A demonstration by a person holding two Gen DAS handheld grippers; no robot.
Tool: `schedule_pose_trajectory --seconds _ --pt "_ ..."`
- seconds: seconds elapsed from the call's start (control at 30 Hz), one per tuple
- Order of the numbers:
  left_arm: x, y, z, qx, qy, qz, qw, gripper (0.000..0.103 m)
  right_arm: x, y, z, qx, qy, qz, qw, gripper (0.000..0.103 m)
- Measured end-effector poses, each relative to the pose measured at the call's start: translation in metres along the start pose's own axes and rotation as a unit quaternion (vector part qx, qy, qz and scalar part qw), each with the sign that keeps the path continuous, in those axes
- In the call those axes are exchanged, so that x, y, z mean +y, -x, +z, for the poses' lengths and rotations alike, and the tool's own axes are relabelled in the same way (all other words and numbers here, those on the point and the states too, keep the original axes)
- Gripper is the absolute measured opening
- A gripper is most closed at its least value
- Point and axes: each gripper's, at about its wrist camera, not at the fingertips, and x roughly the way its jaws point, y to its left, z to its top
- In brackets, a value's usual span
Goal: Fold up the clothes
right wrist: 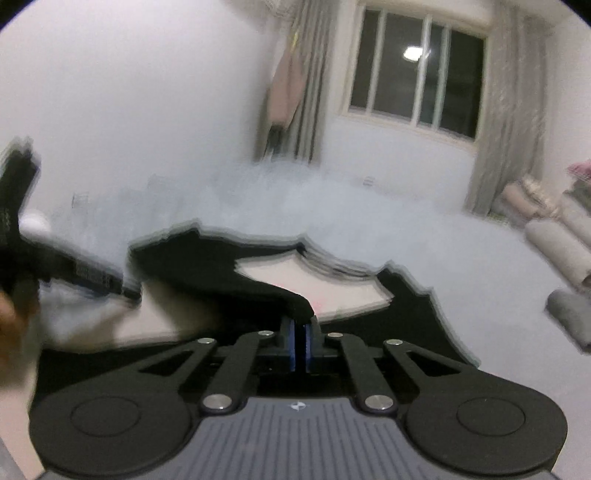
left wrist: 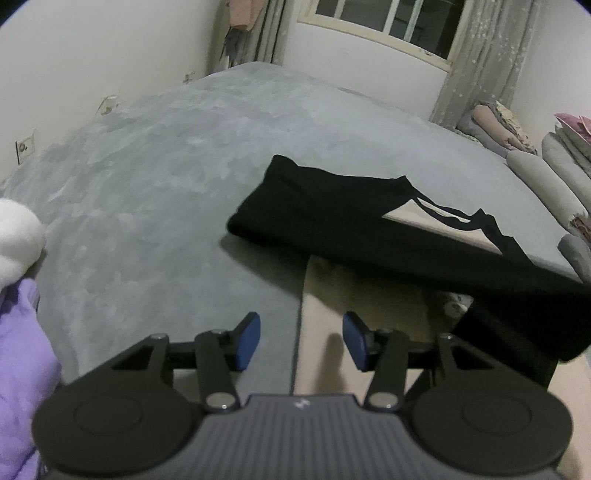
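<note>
**Right claw pinching black garment, left claw spread and empty**

Left wrist view: left gripper [left wrist: 301, 341] is spread wide, two blue pads [left wrist: 248, 341] well apart, nothing between them. It hangs over the seam where the grey bed cover [left wrist: 147, 192] meets a beige cloth [left wrist: 369, 295]. One black garment [left wrist: 332, 218] is ahead and to the right, lifted off the bed and draped across the beige cloth, its right end running out of view low right. A triangular opening in it shows beige behind. At the left edge: one purple cloth [left wrist: 18, 369] and one white plush item [left wrist: 16, 236], touching each other. Far right: a stack of rolled bedding [left wrist: 554, 173]. One window [left wrist: 388, 22] with a curtain [left wrist: 487, 59] beside it.

Right wrist view: heavy motion blur. Right gripper [right wrist: 300, 325] has its two pads pressed together on a fold of the black garment [right wrist: 221, 266], which sits on the beige cloth [right wrist: 343, 291]. The left gripper's [right wrist: 18, 229] dark body shows at the left edge; a blurred hand [right wrist: 11, 317] is below it. Window [right wrist: 417, 66] visible, four panes.
</note>
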Motion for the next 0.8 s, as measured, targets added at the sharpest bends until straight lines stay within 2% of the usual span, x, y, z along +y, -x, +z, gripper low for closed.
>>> schedule_pose_trajectory --seconds 0.13,0.5,0.67,0.8 --pt "-0.007 -0.003 0.000 -0.012 -0.019 -0.002 0.9997 0.046 -0.009 0.022 0.014 -0.052 -0.018 -0.015 0.998 0.005" --pt "-0.032 -0.011 0.001 -0.038 -0.058 -0.048 0.9964 0.047 -0.036 0.065 0.029 -0.130 -0.047 -0.078 0.987 0.005" --pt "-0.039 -0.019 0.009 -0.031 -0.063 -0.072 0.9949 0.047 -0.035 0.058 0.027 -0.116 -0.054 -0.081 0.988 0.005" --pt "-0.037 -0.025 0.020 0.003 -0.072 -0.103 0.9921 0.053 -0.035 0.063 0.030 -0.129 -0.047 -0.091 0.986 0.005"
